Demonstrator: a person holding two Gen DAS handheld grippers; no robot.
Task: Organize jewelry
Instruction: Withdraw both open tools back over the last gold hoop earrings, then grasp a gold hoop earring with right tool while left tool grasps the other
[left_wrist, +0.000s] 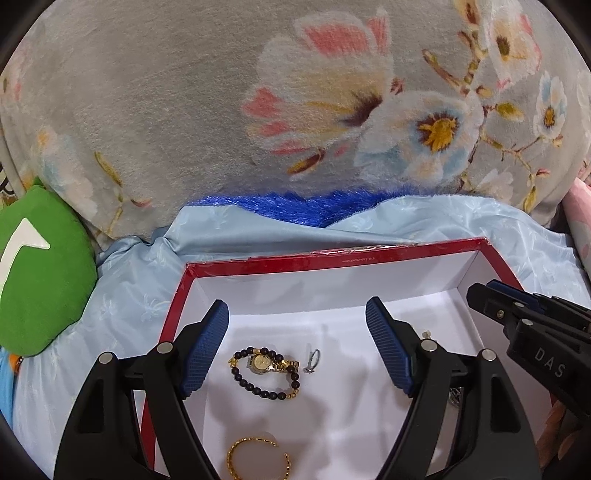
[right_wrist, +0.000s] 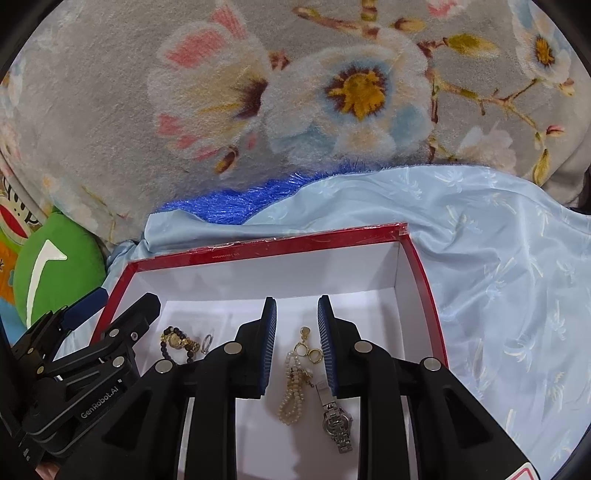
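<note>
We see the left gripper (left_wrist: 297, 345) spread wide and empty above the gold watch (left_wrist: 264, 363) and beaded bracelet (left_wrist: 269, 384), near the red box's (left_wrist: 332, 254) left wall. The right gripper (right_wrist: 297, 343), nearly pressed together, pinches nothing over the pearl strand (right_wrist: 291, 391).

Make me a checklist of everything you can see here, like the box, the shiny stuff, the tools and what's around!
Surface: pale blue satin sheet under a red box with a white inside.
Job's things: all in the box: gold watch on a dark bead bracelet, gold bangle, small silver clip, pearl strand, gold rings, silver watch.
Clutter: green cushion.
Grippers: left tool open and empty over the gold watch; right tool jaws narrowly apart, nothing between them, above the pearl strand.
Cables: nothing seen.
Surroundings: grey floral blanket, blue fuzzy fabric.
</note>
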